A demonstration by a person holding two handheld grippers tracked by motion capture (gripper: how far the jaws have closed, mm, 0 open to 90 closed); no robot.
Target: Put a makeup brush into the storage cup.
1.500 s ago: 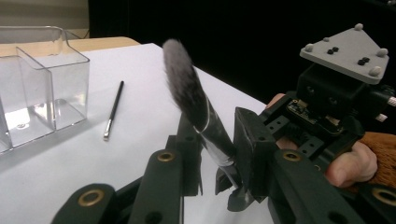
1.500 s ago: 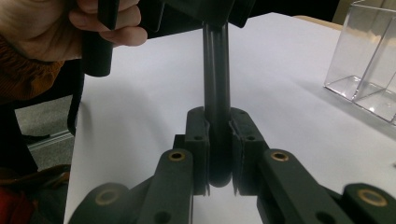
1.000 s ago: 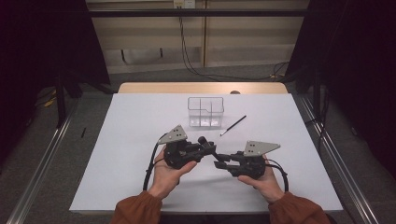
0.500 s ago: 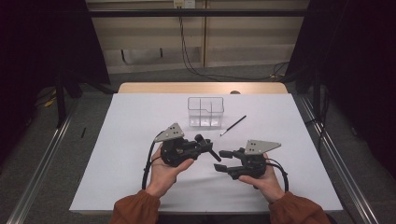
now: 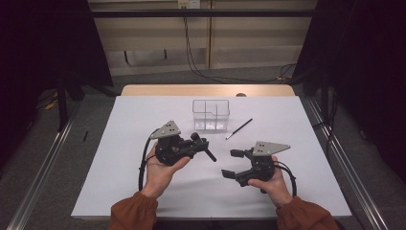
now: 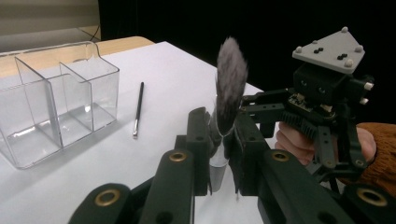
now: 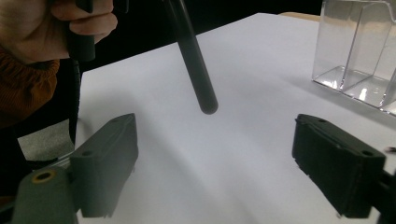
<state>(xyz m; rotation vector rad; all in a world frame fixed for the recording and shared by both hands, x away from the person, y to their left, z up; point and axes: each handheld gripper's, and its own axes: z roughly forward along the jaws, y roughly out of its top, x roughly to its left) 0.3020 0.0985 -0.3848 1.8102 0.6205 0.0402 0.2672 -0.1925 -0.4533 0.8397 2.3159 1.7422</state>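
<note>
white table (image 5: 143,191) in dark room, wall cables far | left gripper (image 6: 219,140) pinching makeup brush (image 6: 229,84) above table centre | right gripper (image 7: 215,158) spread, just opened, nothing between | clear organiser (image 5: 210,115) far centre

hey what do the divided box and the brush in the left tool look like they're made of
Divided box: clear, glossy hard plastic, probably acrylic; the table shows through its walls and they glint. Brush: soft grey-white bristles, natural or synthetic I can't tell; a shiny silvery collar, likely metal; a smooth dark handle, plastic or lacquered wood.
</note>
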